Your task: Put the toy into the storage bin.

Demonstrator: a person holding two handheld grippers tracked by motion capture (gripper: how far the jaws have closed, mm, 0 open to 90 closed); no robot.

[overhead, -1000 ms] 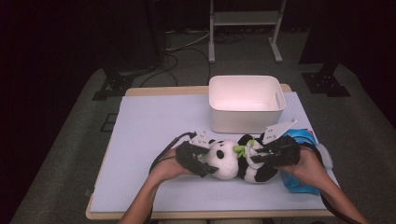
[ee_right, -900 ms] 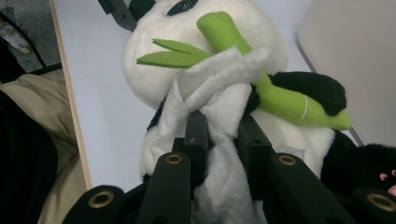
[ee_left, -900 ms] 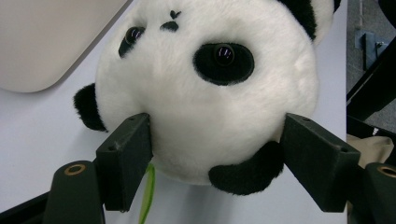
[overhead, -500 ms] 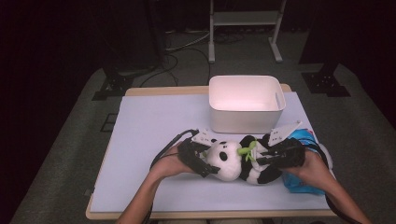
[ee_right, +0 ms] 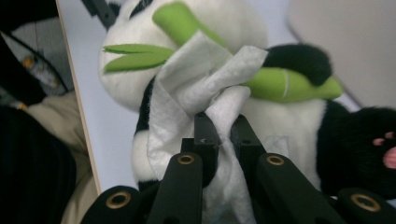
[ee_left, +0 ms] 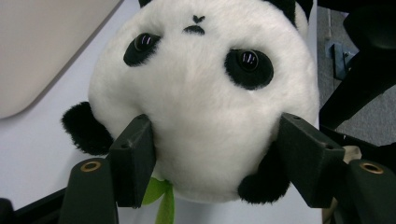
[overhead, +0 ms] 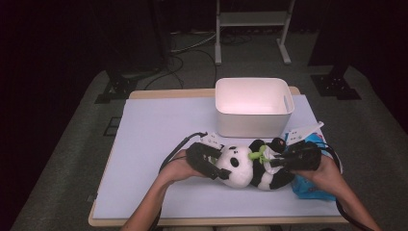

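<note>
A black-and-white panda plush (overhead: 248,168) lies on its side on the table's pale mat, holding a green bamboo sprig (overhead: 257,155). My left gripper (overhead: 219,166) has just been closing, and its pads now press into both sides of the panda's head (ee_left: 201,107). My right gripper (overhead: 274,161) is at the panda's belly. In the right gripper view it (ee_right: 225,128) is shut on a crumpled white wipe (ee_right: 201,88), on which its jaws have just been closing, and the wipe lies against the panda's chest and the bamboo (ee_right: 280,84).
A white plastic bin (overhead: 253,107) stands just behind the panda. A blue packet (overhead: 308,187) lies under my right hand near the table's right edge, with a white strip (overhead: 303,129) behind it. Bare mat (overhead: 154,144) stretches to the left.
My right hand has shifted a little toward the near edge, keeping the wipe on the panda's body. The left hand has stayed at the panda's head.
</note>
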